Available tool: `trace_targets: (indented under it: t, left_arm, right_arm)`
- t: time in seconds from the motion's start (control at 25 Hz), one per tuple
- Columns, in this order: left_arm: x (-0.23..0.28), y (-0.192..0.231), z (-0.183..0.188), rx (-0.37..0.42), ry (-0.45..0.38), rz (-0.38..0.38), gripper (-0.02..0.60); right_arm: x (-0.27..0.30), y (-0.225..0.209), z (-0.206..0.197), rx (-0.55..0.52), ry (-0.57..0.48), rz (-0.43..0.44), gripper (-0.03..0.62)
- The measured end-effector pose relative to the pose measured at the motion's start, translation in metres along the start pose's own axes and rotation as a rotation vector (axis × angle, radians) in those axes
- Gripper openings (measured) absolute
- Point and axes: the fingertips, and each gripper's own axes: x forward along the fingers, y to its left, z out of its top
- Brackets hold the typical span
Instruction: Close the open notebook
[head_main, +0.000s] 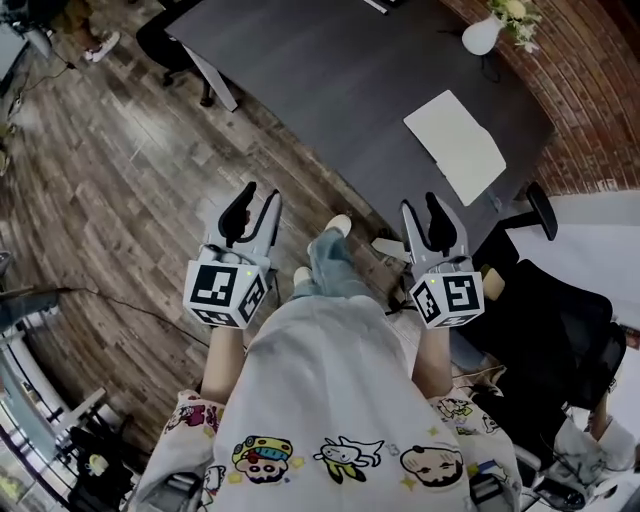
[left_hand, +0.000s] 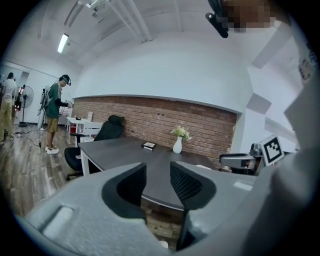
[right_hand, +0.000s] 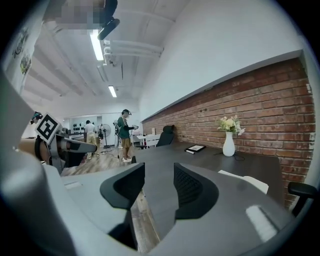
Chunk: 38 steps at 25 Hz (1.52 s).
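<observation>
The open white paper notebook (head_main: 455, 146) lies flat on the dark grey table (head_main: 330, 90), close to the table's edge on the person's right. That is where the risk seems greatest. A jaw pushed under a thin cover could slide the whole book toward the edge instead of lifting the leaf. A leaf let go before it passes upright would likely flop open again. In the head view the book's long axis runs from upper left to lower right, slanting across the table. A faint fold appears to cross it the short way, though I cannot make out which half is the cover side. The left gripper (head_main: 258, 195) and the right gripper (head_main: 420, 203) both hang over the brown wooden plank floor (head_main: 120, 170), well apart from the book. Each has its jaws apart with nothing between them. The black office chair (head_main: 560, 330) stands just beside the right gripper and may crowd its reach.
</observation>
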Motion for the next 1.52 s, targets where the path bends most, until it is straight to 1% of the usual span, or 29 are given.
trace_targets:
  t: [0.2,0.36,0.56,0.8,1.04,1.2,1.36,1.52]
  left_arm:
    - [0.077,0.005,0.029,0.023,0.005,-0.080,0.144]
    - [0.139,-0.004,0.059,0.032,0.000,-0.138,0.144]
    - [0.210,-0.036,0.081,0.057,0.015,-0.256,0.144]
    - [0.281,-0.094,0.090,0.091,0.057,-0.421,0.144]
    - [0.330,-0.143,0.093,0.113,0.120,-0.572,0.144]
    - [0.348,-0.173,0.086,0.116,0.172,-0.679,0.144]
    - [0.361,-0.199,0.080,0.140,0.216,-0.752,0.144]
    - [0.371,-0.214,0.073,0.148,0.251,-0.795,0.144]
  right_arm:
    - [0.039,-0.051,0.014,0.028,-0.007,-0.079,0.181]
    - [0.063,-0.095,0.036,0.037,-0.019,-0.123,0.183]
    - [0.067,-0.149,0.048,0.066,-0.036,-0.224,0.183]
    - [0.040,-0.214,0.047,0.123,-0.050,-0.385,0.184]
    - [0.005,-0.258,0.038,0.184,-0.030,-0.556,0.184]
    - [-0.019,-0.270,0.030,0.228,-0.020,-0.664,0.184]
    - [-0.034,-0.282,0.024,0.258,-0.006,-0.723,0.184]
    - [-0.037,-0.292,0.010,0.285,0.029,-0.750,0.186]
